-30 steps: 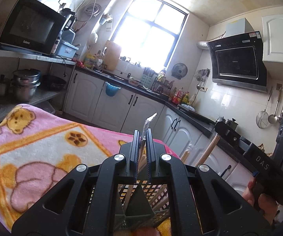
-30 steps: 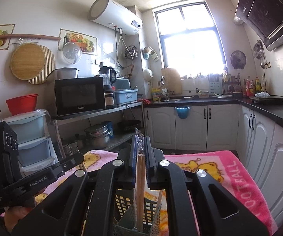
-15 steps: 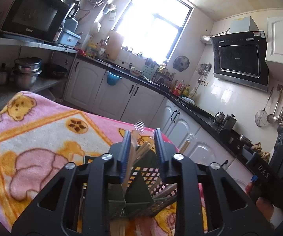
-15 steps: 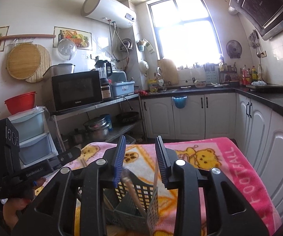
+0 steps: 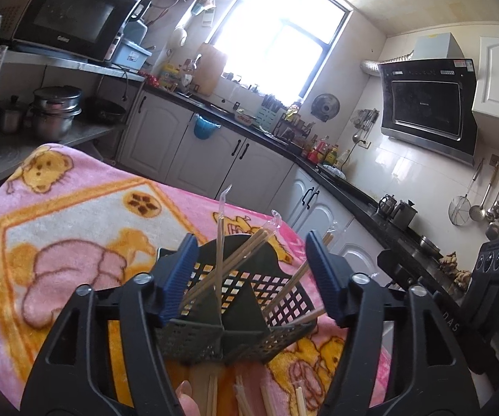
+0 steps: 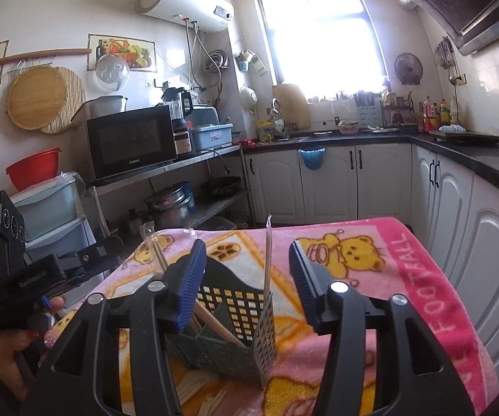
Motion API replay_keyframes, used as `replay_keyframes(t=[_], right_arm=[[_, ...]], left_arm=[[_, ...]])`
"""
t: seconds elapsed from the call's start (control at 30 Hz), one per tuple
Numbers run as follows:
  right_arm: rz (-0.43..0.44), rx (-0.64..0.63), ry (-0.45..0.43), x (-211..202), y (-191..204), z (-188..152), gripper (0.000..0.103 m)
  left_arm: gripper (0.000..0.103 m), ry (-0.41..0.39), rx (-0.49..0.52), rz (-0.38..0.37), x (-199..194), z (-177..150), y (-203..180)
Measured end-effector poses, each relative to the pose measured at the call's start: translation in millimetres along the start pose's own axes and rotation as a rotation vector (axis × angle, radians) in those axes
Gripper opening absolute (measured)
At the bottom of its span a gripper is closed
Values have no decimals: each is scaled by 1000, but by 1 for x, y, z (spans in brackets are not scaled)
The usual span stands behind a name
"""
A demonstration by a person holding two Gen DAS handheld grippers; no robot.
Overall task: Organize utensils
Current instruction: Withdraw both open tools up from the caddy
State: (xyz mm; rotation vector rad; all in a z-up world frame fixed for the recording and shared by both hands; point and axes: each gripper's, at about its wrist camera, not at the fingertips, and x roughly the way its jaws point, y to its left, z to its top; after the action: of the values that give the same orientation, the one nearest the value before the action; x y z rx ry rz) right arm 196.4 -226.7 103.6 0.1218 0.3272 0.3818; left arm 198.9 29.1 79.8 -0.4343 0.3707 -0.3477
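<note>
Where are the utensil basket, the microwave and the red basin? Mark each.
utensil basket (image 6: pixel 239 303): right wrist view, on its lattice back wall.
microwave (image 6: pixel 129 144): right wrist view, on its dark door.
red basin (image 6: pixel 32 168): right wrist view, on its outer side.

We see a sunlit kitchen: a large window (image 6: pixel 322 31) glares white above a black countertop (image 6: pixel 474 154) that turns the corner over white cabinets (image 6: pixel 325 183). A white water heater (image 6: pixel 183 5) hangs high on the pale tiled wall, and a black microwave (image 6: pixel 131 147) sits on a metal shelf (image 6: pixel 180 166) with steel pots (image 6: pixel 168 208) beneath. In the left view, a black range hood (image 5: pixel 428 105) hangs beside ladles (image 5: pixel 492 204) on hooks.
</note>
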Motion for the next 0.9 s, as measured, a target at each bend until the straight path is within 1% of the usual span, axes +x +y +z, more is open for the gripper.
replay_keyframes(t=[0.17, 0.37, 0.6, 0.9], right_arm=[[-3, 1, 23, -3, 1, -5, 50], [-4, -7, 47, -7, 5, -12, 52], [2, -11, 81, -13, 8, -23, 53], [22, -37, 122, -20, 17, -36, 53]], left_arm=[[75, 12, -24, 16, -8, -3, 6], [87, 14, -53, 37, -20, -11, 15], [91, 27, -72, 41, -30, -20, 21], [92, 52, -92, 68, -37, -32, 29]])
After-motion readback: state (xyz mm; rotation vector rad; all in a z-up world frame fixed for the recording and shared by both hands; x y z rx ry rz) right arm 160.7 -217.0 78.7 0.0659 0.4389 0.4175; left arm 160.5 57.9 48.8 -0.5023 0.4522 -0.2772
